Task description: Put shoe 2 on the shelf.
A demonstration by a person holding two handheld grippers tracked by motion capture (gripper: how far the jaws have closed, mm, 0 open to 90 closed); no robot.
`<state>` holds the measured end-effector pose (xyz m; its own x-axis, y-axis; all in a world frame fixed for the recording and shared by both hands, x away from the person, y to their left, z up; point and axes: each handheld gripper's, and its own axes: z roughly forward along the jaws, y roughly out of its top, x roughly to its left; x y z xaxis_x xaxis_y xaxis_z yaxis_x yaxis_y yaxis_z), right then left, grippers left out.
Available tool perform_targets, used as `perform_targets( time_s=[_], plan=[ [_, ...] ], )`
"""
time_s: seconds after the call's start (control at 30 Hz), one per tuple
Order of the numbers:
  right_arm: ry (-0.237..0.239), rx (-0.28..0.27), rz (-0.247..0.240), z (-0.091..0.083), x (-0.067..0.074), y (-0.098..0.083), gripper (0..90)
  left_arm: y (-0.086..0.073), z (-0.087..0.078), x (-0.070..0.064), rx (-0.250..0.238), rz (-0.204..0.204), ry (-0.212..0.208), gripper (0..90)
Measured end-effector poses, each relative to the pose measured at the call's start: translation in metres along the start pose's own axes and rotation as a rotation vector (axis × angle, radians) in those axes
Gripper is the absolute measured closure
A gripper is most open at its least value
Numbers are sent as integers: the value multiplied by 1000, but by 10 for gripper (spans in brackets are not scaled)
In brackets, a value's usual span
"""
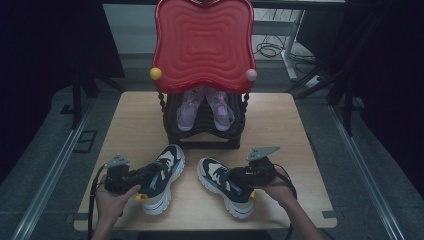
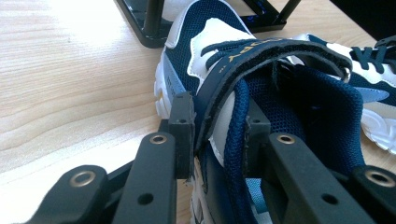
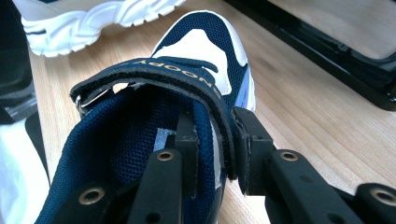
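Both claws clamped on a pair of sneakers on my table.

My left claw [image 1: 145, 181] pinches the left sneaker's [image 1: 165, 176] collar wall, one jaw inside. My right claw [image 1: 234, 178] grips the right sneaker's [image 1: 220, 184] side and strap likewise. Both shoes sit before the black rack [image 1: 205, 131].

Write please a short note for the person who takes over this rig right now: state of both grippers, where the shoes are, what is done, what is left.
Left gripper: shut on the side wall and strap of the left sneaker, one jaw inside the shoe, one outside.
Right gripper: shut the same way on the right sneaker.
Both sneakers stand on the table, toes toward the rack.
The rack's lower shelf holds a pair of purple sandals; a red tray sits on top.
Done: both sneakers gripped.
Left: probably lift them and put them on the rack; nothing has left the table yet.
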<state>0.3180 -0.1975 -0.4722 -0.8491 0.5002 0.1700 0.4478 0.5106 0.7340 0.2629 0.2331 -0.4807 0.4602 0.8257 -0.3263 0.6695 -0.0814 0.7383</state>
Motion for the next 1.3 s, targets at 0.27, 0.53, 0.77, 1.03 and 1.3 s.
perform_targets(
  time_s=[0.27,0.53,0.77,1.03,1.3],
  plan=[
    [-2,-66,31,-6,-1,-3,737,-1,-6,2,-30,-19,-19,726],
    [1,-155,78,-17,-4,-13,738,-1,-18,8,-83,-44,-39,728],
    [19,-233,138,-25,-12,-23,739,-1,-29,14,-148,-75,-48,729],
    [17,-290,185,-35,-19,-34,739,-3,-41,24,-204,-119,-50,729],
    [16,-353,235,-46,-27,-42,739,-6,-46,31,-241,-147,-61,729]
  ],
)
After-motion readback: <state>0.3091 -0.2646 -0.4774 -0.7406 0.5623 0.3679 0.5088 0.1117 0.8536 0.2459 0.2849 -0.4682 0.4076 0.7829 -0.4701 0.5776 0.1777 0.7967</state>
